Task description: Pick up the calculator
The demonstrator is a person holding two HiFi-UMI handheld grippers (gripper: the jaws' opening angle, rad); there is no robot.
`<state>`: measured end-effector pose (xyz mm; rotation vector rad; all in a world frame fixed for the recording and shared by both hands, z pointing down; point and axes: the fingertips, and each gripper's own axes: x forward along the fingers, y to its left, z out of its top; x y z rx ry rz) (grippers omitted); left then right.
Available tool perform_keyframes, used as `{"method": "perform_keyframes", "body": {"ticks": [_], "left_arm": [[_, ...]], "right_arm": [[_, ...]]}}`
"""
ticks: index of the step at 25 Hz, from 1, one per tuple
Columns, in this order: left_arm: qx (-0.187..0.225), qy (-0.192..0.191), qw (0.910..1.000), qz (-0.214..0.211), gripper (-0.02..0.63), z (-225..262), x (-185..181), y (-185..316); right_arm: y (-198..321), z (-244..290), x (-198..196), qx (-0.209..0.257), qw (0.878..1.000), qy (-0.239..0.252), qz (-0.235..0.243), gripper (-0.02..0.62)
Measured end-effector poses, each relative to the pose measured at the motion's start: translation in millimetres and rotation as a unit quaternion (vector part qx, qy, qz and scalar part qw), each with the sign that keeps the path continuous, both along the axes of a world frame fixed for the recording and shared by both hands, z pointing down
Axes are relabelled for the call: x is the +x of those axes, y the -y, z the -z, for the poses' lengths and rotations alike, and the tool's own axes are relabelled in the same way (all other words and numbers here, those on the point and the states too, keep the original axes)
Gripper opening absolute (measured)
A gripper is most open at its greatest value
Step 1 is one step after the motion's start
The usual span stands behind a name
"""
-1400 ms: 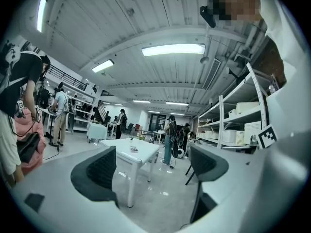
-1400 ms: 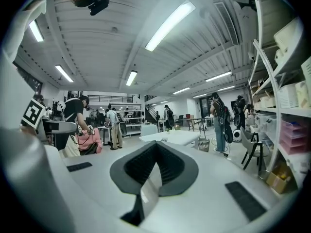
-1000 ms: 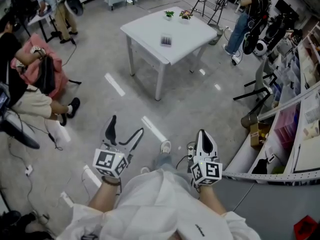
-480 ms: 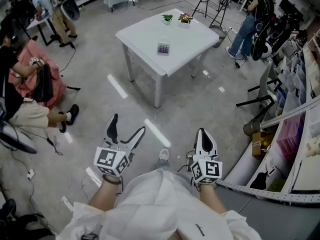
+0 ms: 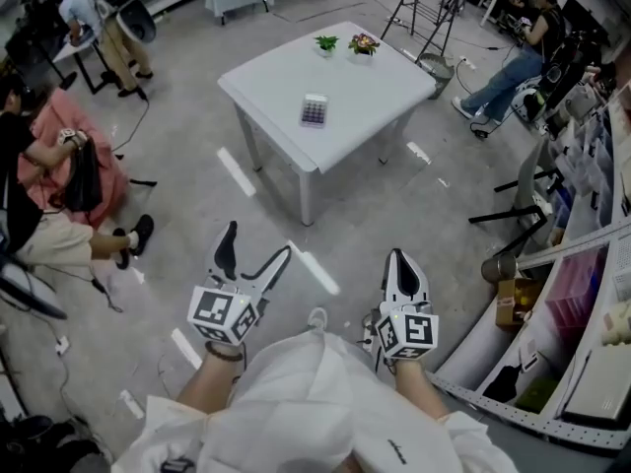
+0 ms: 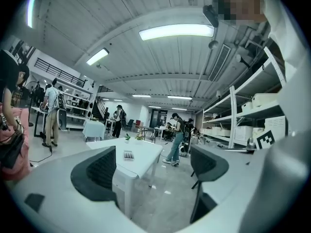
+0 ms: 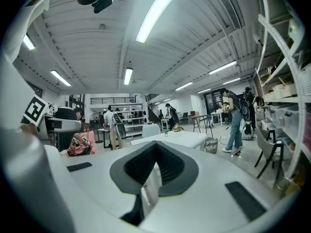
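Observation:
The calculator [image 5: 314, 110] lies flat on a white table [image 5: 370, 87] some way ahead of me; it shows small in the left gripper view [image 6: 128, 155], between the jaws' line of sight. My left gripper [image 5: 250, 248] is held low over the floor, well short of the table, its jaws spread apart and empty. My right gripper [image 5: 404, 270] hangs beside it, jaws pressed together with nothing in them. In the right gripper view the closed pads [image 7: 167, 166] cover most of the table [image 7: 184, 139].
Two small potted plants [image 5: 345, 42] stand at the table's far edge. People sit and stand at the left [image 5: 39, 175] and far right [image 5: 523, 62]. Shelving [image 5: 582, 264] with boxes runs along the right. White tape strips [image 5: 315, 266] mark the grey floor.
The table and calculator have come nearer and shifted left in the head view as I walk forward. Both grippers keep their pose.

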<state>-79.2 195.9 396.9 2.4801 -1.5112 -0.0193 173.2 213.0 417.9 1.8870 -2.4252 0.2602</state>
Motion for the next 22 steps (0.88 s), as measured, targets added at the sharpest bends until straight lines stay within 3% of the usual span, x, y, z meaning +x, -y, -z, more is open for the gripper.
{"method": "perform_keyframes", "body": {"ticks": [10, 22], "left_arm": [[0.007, 0.002, 0.9998, 0.017, 0.459, 3, 40, 41], [-0.009, 0.01, 0.9995, 0.028, 0.459, -3, 34, 51]], "right_arm": [[47, -6, 41, 0.003, 1.0, 0.006, 0.015, 0.017], [57, -15, 37, -0.005, 1.0, 0.021, 0.023, 0.017]]}}
